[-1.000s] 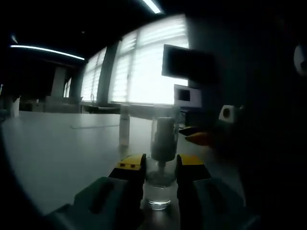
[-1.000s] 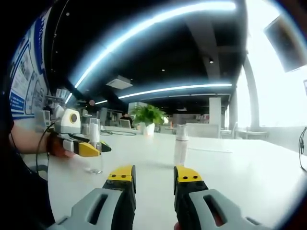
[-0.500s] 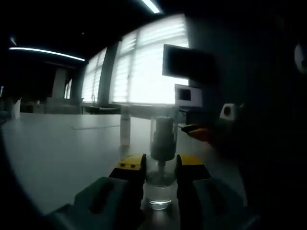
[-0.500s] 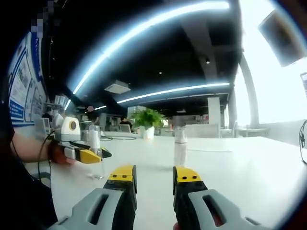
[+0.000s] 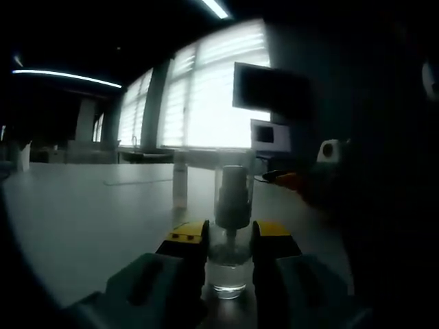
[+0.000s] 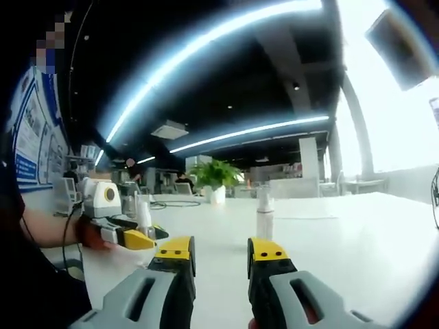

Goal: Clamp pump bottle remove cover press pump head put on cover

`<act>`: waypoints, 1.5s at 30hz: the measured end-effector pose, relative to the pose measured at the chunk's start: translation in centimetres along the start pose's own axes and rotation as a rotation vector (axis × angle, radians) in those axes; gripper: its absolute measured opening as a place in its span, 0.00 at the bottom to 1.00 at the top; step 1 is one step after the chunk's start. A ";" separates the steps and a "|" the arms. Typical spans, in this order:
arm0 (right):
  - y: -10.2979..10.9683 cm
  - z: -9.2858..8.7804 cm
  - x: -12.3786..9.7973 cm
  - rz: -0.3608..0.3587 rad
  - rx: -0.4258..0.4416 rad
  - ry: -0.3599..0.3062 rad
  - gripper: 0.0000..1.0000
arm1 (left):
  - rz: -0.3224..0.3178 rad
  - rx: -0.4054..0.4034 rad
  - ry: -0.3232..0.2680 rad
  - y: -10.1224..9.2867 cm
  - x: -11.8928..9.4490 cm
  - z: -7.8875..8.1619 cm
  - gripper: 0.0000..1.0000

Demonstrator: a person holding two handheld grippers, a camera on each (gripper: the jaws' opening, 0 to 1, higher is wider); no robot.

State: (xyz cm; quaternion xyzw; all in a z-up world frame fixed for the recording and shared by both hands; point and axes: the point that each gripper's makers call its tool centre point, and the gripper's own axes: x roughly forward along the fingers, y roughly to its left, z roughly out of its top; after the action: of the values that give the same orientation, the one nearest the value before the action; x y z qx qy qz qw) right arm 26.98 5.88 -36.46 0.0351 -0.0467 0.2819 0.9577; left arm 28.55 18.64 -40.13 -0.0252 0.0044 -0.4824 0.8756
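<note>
Pump bottle is the landmark; left gripper has its yellow-tipped fingers clamped on the clear body, one each side, bottle upright on the desk; clear cover on top, over the pump head, not yet removed; right gripper view shows the same clamp from the side, bottle held by left gripper with a hand behind it.

Right gripper off to the side of the bottle, well apart from it, fingers apart with nothing between them; aimed more at the desk than at the cover.

Beyond the bottle: second slim bottle stands on the desk, further back; plant behind that.

Risks, my read: clamp sits low on the body, so a sideways pull on the cover could tilt or twist the bottle in the fingers; clear cover is slick, may slip out; right gripper needs realignment first, else it may knock the cover.
</note>
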 end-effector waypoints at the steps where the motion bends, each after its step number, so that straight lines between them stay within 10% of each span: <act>1: 0.1 0.2 0.0 0.003 0.003 -0.004 0.25 | 0.000 -0.001 0.000 0.0 0.0 0.0 0.16; 14: 4.9 3.3 1.5 0.092 -0.009 -0.030 0.25 | 0.006 0.008 0.003 -0.1 0.0 0.0 0.16; 45: 10.9 2.8 5.3 0.228 -0.004 0.051 0.20 | 0.002 0.007 0.004 -0.4 0.1 0.0 0.16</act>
State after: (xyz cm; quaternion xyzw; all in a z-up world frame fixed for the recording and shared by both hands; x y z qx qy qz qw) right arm 25.29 17.55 -32.63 0.0205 -0.0267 0.3895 0.9204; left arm 28.27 18.40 -40.15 -0.0211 0.0046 -0.4816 0.8761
